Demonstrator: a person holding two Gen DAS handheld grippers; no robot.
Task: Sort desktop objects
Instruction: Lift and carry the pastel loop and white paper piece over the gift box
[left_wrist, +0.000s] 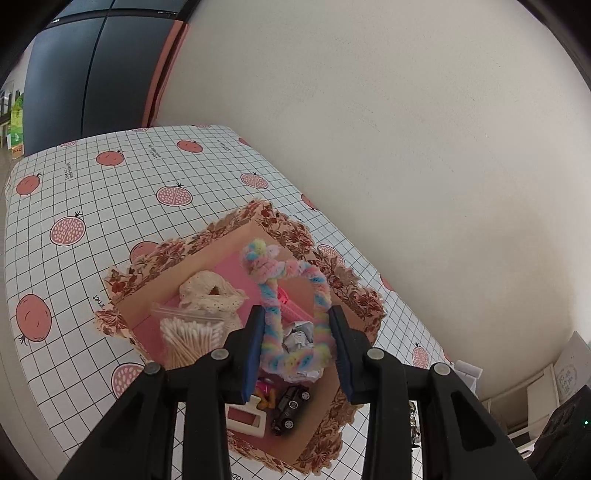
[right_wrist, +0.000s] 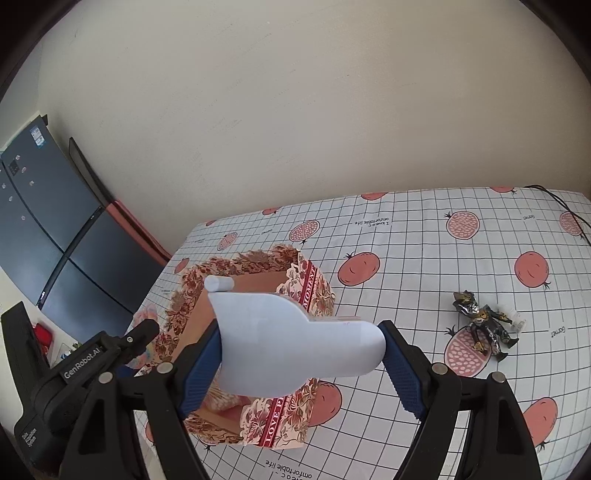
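Holding two things over the box at once. My left gripper (left_wrist: 297, 345) has its jaws drawn close and clamped on a fuzzy rainbow loop (left_wrist: 291, 314), a twisted pipe-cleaner sort of thing. Its long axis runs away from me along the fingers, the knotted tuft pointing to the far corner of the box (left_wrist: 332, 417) and the rounded bend sitting between the blue pads (left_wrist: 255, 350). It hangs right above the open box, which stands on the checked tablecloth (left_wrist: 92, 192) with its fruit print.

Down inside I can see a bag of cotton swabs (left_wrist: 190, 339), a cream lace cloth (left_wrist: 210, 291), a crumpled paper ball (left_wrist: 301, 338), a black toy car (left_wrist: 290, 408) and a pink-and-white case (left_wrist: 245, 417).

My right gripper (right_wrist: 301, 363) has its jaws standing wide, pressed on either side of a pale blue bottle (right_wrist: 291, 347). That bottle lies sideways across the grip: rounded base against the right pad, flat body spanning the gap, and its small neck and cap pointing up and away to the far left, over the box opening. From this side the box's floral wall (right_wrist: 280, 424) shows beneath it, and the bottle hides most of the inside.

Off to the right on the cloth lies a dark toy figure (right_wrist: 484, 325), on its back, well apart from the box.
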